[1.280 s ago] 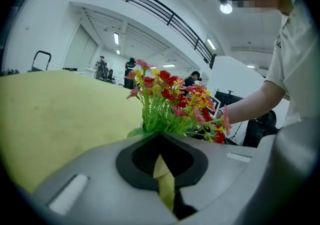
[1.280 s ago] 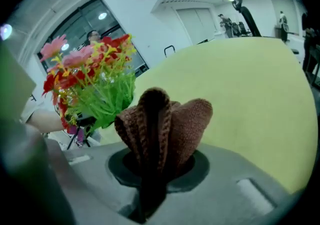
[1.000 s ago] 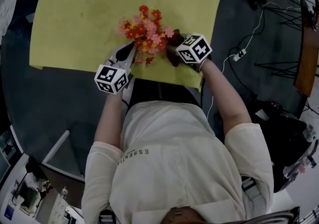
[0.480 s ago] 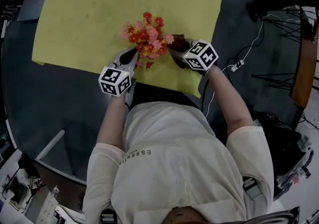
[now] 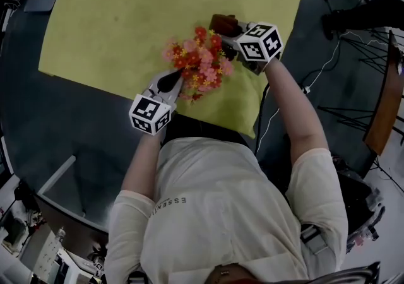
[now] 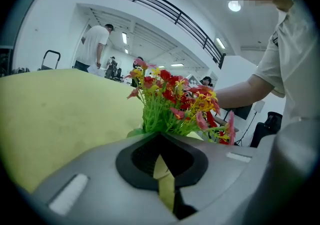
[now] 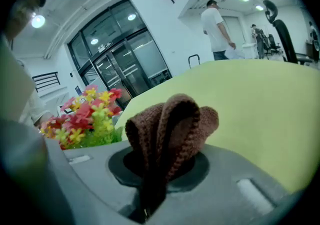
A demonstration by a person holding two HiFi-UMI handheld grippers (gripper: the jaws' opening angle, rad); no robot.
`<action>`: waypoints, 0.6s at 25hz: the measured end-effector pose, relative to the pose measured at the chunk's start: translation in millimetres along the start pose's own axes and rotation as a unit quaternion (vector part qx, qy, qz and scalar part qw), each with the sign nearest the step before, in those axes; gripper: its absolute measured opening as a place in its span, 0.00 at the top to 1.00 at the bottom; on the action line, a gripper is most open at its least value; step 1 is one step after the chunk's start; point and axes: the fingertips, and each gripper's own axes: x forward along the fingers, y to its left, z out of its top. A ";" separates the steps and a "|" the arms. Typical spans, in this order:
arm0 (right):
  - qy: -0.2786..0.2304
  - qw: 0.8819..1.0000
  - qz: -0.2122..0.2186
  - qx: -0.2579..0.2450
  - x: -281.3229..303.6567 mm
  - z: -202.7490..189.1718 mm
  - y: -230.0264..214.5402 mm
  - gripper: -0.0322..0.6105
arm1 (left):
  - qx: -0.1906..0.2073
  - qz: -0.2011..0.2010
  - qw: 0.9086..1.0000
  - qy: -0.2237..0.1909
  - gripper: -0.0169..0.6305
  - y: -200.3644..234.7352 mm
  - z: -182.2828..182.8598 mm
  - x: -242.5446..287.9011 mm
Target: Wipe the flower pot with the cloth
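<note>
Its own view shows the right gripper pinching a brown knitted cloth, a mere dark lump overhead; the left gripper, beside the red-and-yellow flowers, looks closed and empty.

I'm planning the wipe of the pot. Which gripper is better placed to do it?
Right. The right gripper has its jaws shut on the brown cloth, beside the flowers. The left gripper, jaws shut at the flowers' near side, carries no cloth.
</note>
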 end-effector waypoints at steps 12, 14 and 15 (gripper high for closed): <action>0.093 0.976 0.197 0.027 76.6 7.4 38.3 0.88 | -0.013 -0.010 1.000 -0.005 0.95 -1.5 -3.2 -0.7; 0.115 0.969 0.219 0.026 78.6 5.3 47.3 0.88 | -0.015 -0.010 1.000 -0.007 0.95 -0.5 -2.6 -2.0; 0.125 0.965 0.229 0.028 78.9 4.1 51.6 0.88 | -0.016 -0.009 1.000 -0.007 0.95 0.2 -2.6 -3.2</action>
